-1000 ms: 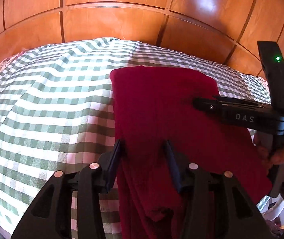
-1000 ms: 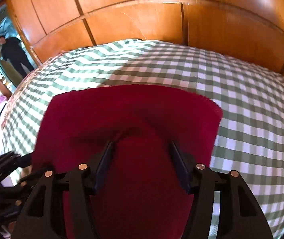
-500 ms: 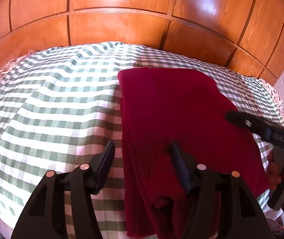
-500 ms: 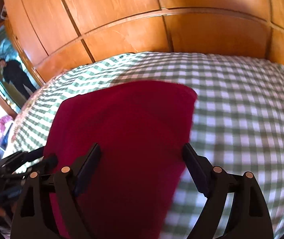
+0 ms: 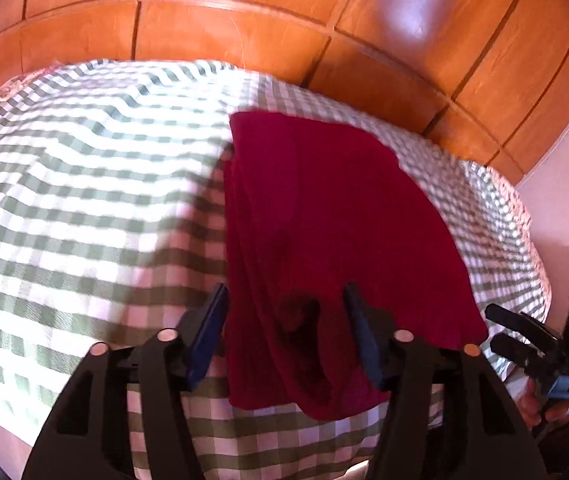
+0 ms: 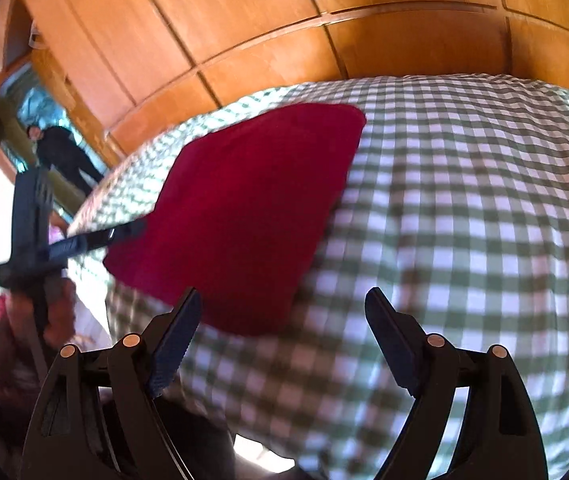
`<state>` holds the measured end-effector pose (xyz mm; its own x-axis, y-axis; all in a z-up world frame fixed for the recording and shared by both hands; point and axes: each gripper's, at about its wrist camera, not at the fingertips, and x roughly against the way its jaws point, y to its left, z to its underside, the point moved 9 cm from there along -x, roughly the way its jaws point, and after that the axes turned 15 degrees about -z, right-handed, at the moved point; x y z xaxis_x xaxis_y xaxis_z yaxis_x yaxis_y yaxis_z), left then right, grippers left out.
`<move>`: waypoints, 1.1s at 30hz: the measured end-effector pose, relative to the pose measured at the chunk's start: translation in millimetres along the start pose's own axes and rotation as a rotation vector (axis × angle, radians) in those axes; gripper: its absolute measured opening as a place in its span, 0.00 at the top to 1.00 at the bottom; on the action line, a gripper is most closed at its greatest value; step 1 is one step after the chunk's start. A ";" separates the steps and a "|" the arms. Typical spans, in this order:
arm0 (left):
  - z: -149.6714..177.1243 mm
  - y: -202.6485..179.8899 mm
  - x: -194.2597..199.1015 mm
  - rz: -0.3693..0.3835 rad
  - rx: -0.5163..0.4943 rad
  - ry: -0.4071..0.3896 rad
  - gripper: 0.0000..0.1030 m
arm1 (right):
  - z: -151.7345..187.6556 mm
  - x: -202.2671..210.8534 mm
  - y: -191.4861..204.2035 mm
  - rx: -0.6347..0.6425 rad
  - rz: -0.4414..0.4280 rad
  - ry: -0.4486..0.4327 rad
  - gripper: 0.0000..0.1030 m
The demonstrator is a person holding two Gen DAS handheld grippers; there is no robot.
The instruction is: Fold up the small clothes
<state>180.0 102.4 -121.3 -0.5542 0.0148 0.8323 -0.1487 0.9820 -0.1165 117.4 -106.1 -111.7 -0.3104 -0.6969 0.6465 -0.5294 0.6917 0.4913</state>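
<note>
A dark red garment [image 5: 324, 232] lies folded flat on the green-and-white checked cloth [image 5: 84, 200], with a rumpled near end close to the table's front edge. My left gripper [image 5: 284, 312] is open and hovers over that near end, holding nothing. My right gripper [image 6: 280, 320] is open and empty, above the checked cloth [image 6: 464, 220] to the right of the garment [image 6: 244, 200]. The right gripper also shows at the lower right of the left wrist view [image 5: 496, 328]. The left gripper shows at the left of the right wrist view [image 6: 140, 226].
Orange wooden panels [image 5: 244, 32] stand behind the table. A person in dark clothes [image 6: 60, 152] shows in a doorway or mirror at the left. The cloth's front edge [image 5: 284, 460] runs just under my left gripper.
Both grippers have opened and drawn back from the garment. The right gripper has swung off to the right of it. The garment stays flat on the cloth.
</note>
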 end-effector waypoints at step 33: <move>-29.8 4.5 8.0 -0.117 -0.032 -0.108 0.24 | -27.6 -9.2 -24.7 -0.245 -0.216 -0.074 0.14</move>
<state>199.3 112.6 -99.0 -0.6195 -0.1190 0.7760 -0.1927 0.9812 -0.0034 155.1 -111.5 -113.7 -0.2731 -0.8379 0.4725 -0.3861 0.5454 0.7440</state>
